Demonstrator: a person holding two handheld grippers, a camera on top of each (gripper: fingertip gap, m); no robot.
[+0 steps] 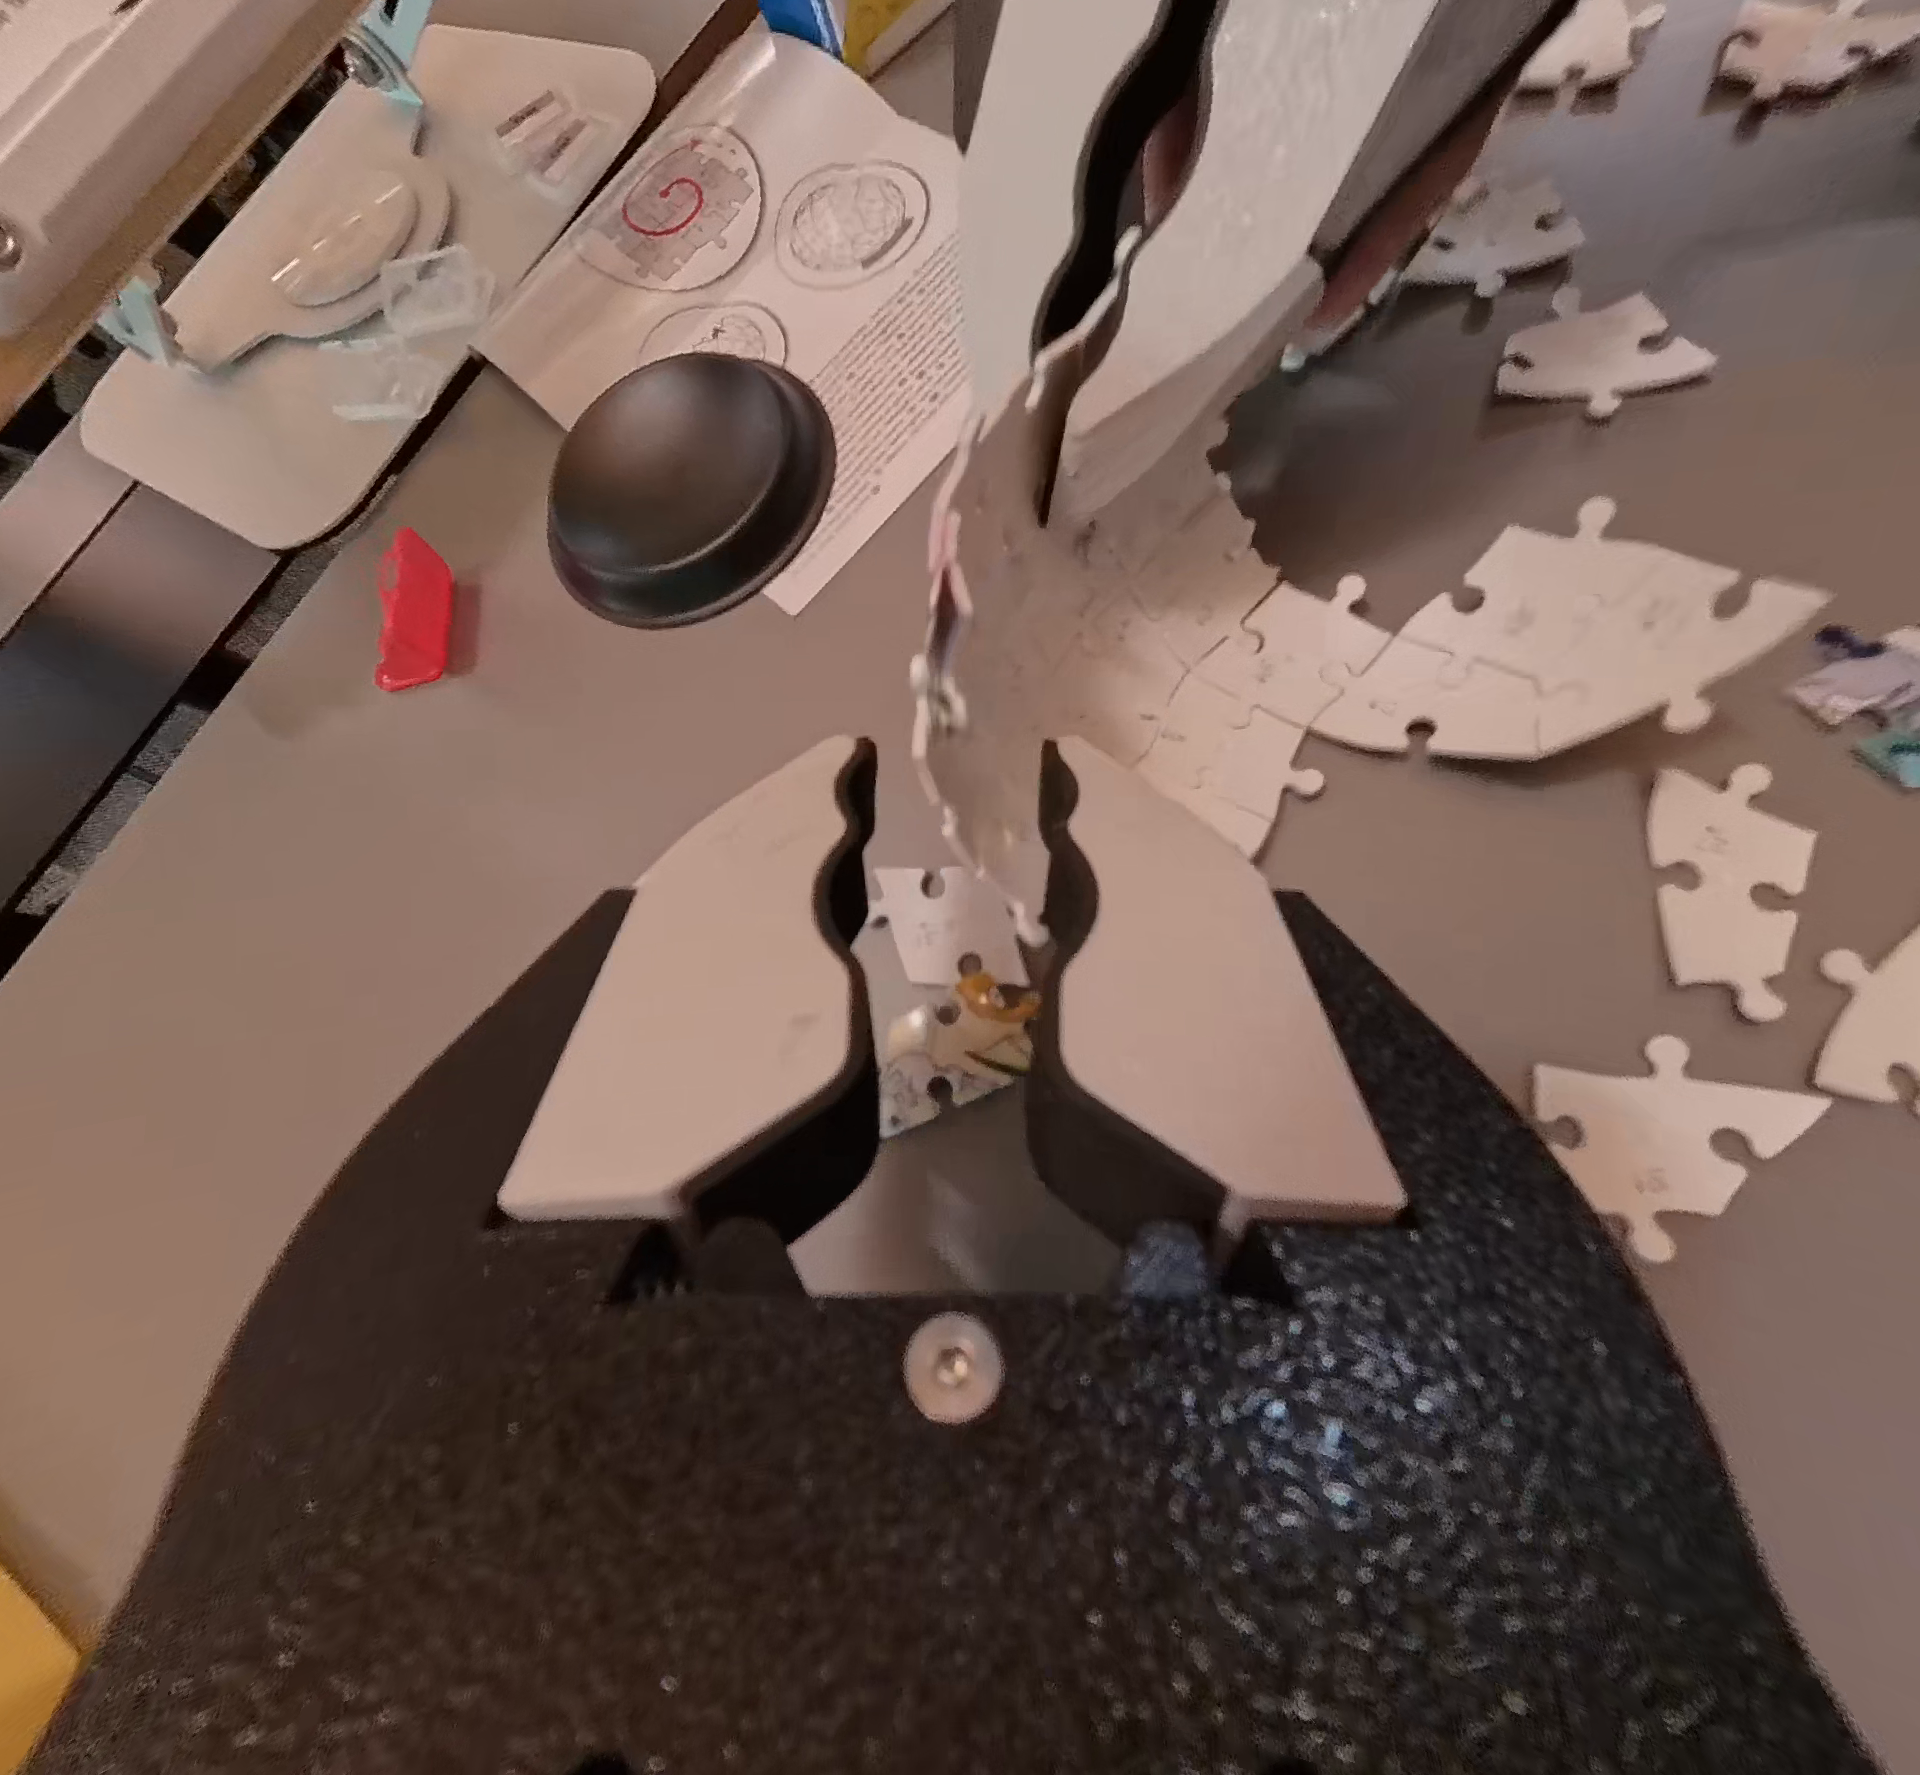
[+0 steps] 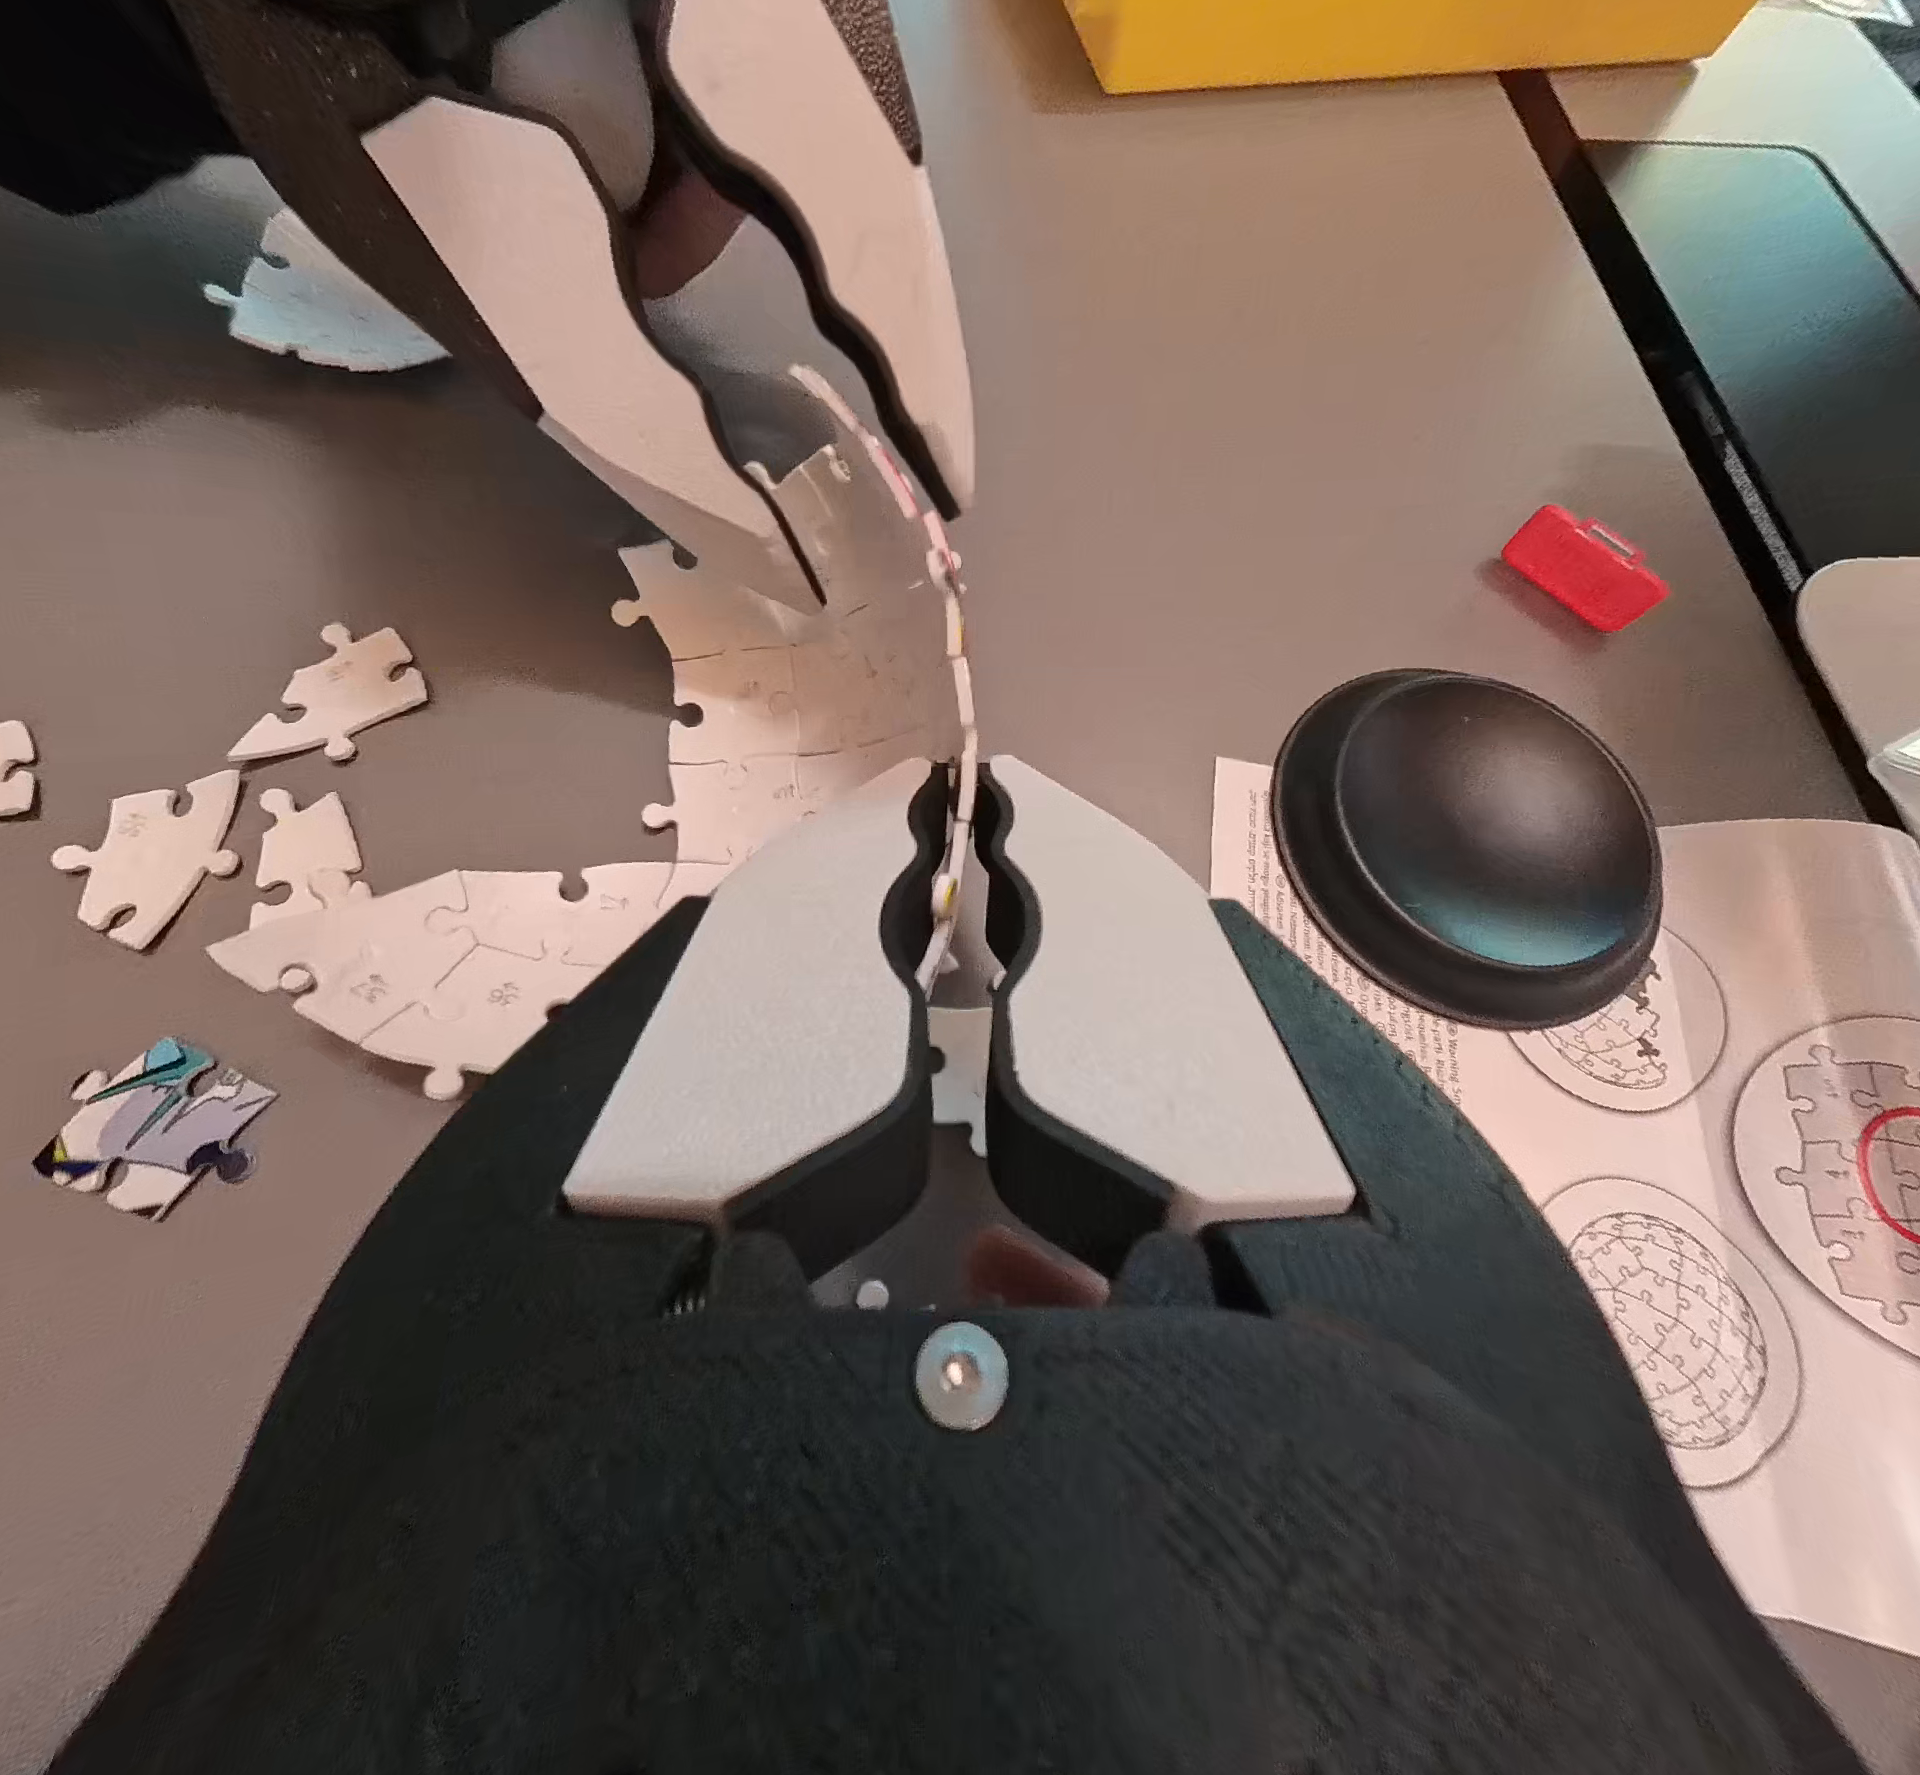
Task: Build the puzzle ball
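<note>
Landmark: the black dome stand (image 2: 1475, 842). All places are given from it, read in the right wrist view.

1. Far left of the dome, loose pieces (image 2: 145, 852) lie white side up on the grey table (image 2: 1195, 478).
2. Between those pieces and the dome is the assembled strip (image 2: 831, 686). It is a curved band, partly lifted on edge, with its tail flat on the table. Its long axis runs from my right gripper to my left.
3. My left gripper (image 1: 961, 780) straddles the far end. Its jaws are partly open, and I see a gap beside the strip.
4. My right gripper (image 2: 966, 785), nearer the dome, pinches the strip's rim; its jaws are almost closed.
5. I judge the left jaws must close across the band's thickness.
6. Room: the table is bare between strip and dome, and the instruction sheet (image 2: 1766, 1154) lies under and right of it.
</note>
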